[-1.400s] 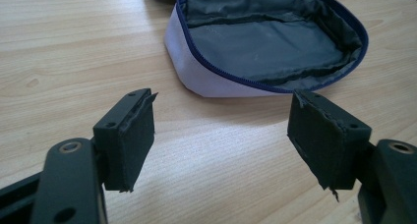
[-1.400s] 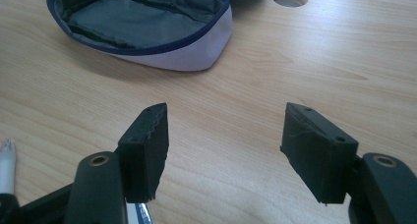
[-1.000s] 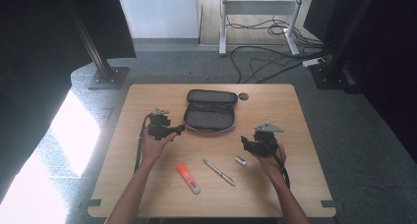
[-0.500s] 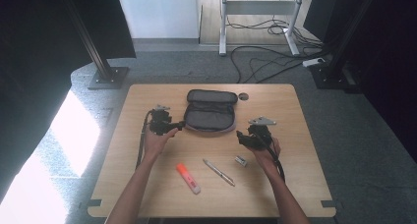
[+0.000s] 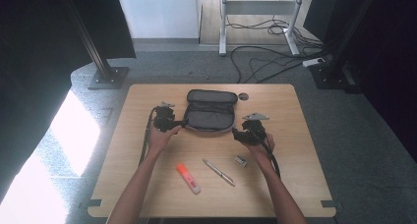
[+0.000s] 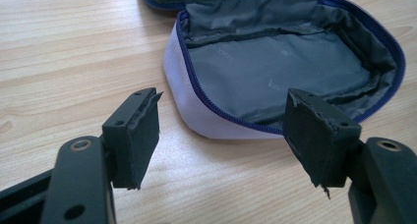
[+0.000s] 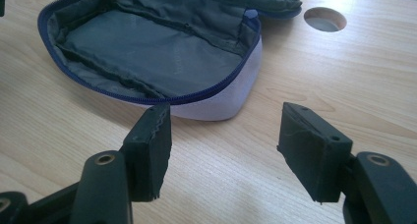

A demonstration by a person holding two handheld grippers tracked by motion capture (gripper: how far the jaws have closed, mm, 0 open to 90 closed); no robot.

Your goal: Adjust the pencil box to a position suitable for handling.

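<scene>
Left claw: I am holding my left claw (image 5: 183, 122) at the left end of the pencil case, its jaws spread wide with nothing between them; in the left gripper view (image 6: 223, 135) the case's near left corner is lying just beyond the gap, not touched by either pad.

Right claw: I am holding my right claw (image 5: 236, 133) just off the near right corner of the case, jaws spread and empty; in the right gripper view (image 7: 226, 145) bare wood is showing between the pads and the case wall is sitting a little beyond them.

Pencil case: the pencil case (image 5: 210, 115) is lying unzipped in the middle of the bench toward the far side, its lid folded back away from me, grey lining and blue zip edge showing (image 6: 275, 67) (image 7: 147, 47); I am seeing nothing inside it.

Bench: the wooden bench (image 5: 295, 116) is carrying everything, with a round cable hole (image 5: 243, 96) just right of the case's far end (image 7: 324, 18).

Highlighter: an orange highlighter (image 5: 188, 178) is lying near me, left of centre, well apart from the case.

Pen: a silver pen (image 5: 219, 172) is lying slanted just right of the highlighter.

Small object: a small dark and silver piece (image 5: 240, 160) is lying right of the pen, near my right wrist; I cannot tell what it is.

Hands: my forearms are coming in from the near edge, one to each side of the case.
</scene>
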